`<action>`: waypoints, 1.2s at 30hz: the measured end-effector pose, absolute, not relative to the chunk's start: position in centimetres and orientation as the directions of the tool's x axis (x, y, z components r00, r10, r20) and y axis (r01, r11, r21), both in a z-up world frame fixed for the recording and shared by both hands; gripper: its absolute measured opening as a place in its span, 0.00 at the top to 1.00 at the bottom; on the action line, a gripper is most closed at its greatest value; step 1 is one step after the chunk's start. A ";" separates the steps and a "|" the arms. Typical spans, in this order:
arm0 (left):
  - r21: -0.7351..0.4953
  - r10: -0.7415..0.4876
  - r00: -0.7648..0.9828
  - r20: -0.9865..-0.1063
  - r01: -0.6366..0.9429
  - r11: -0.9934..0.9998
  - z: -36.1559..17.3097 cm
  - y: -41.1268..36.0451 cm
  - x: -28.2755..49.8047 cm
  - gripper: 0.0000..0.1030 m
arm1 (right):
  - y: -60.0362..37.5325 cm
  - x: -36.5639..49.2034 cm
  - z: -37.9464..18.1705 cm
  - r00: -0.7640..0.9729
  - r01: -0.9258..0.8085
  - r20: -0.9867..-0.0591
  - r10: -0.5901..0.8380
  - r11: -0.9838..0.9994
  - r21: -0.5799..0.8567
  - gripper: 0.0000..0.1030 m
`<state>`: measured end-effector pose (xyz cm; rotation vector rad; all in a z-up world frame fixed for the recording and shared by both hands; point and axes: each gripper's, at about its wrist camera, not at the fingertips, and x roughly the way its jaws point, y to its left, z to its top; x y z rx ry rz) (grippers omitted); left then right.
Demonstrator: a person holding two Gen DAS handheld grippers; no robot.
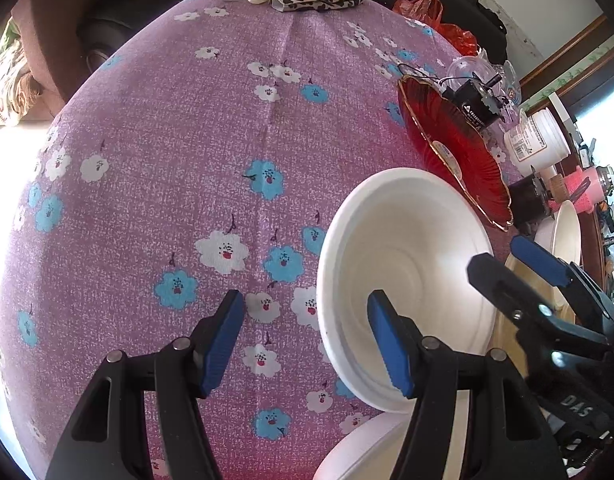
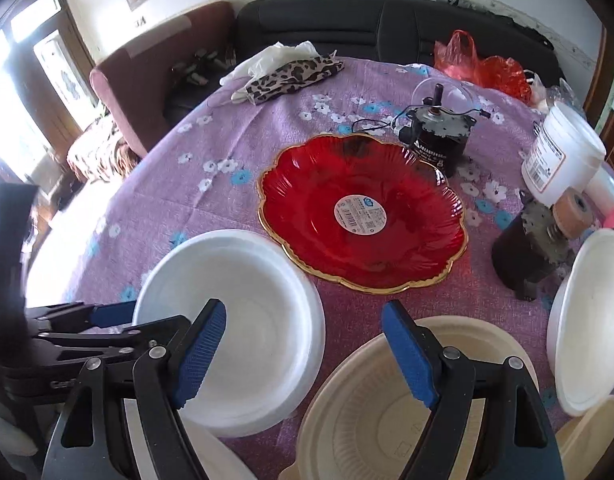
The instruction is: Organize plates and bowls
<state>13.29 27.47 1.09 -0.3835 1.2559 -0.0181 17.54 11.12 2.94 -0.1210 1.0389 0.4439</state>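
A white foam bowl (image 1: 407, 280) (image 2: 243, 320) stands on the purple flowered tablecloth. My left gripper (image 1: 307, 340) is open with its right finger over the bowl's near rim; it also shows in the right wrist view (image 2: 107, 320) at the bowl's left edge. My right gripper (image 2: 303, 352) is open and empty, above a beige plate (image 2: 387, 412) and the white bowl; it shows in the left wrist view (image 1: 519, 264). A red glass plate with a gold rim (image 2: 363, 212) (image 1: 455, 148) lies beyond. Another white bowl (image 2: 591, 320) stands at the right.
A black motor (image 2: 439, 132) and a second dark motor (image 2: 531, 248) stand by the red plate. A white tub (image 2: 563, 156), a red plastic bag (image 2: 483, 64) and a leopard-print cloth (image 2: 295, 74) lie at the back. A dark sofa (image 2: 347, 28) lies beyond the table.
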 end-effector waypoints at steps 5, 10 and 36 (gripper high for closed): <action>-0.276 -0.205 0.322 -0.924 -0.195 0.941 1.0 27.1 13.5 0.44 | 12.0 17.7 2.3 0.407 -0.428 -0.868 0.284 0.899 0.094 0.19; -0.289 -0.218 0.322 -0.921 -0.191 0.938 1.1 27.2 13.6 0.66 | 12.8 18.2 1.1 0.329 -0.456 -0.896 0.299 0.881 0.127 0.60; -0.371 -0.157 0.618 -0.770 -0.234 0.899 14.3 33.3 -4.3 0.70 | 17.2 2.3 13.9 0.415 -0.611 -0.705 0.575 0.750 0.253 0.77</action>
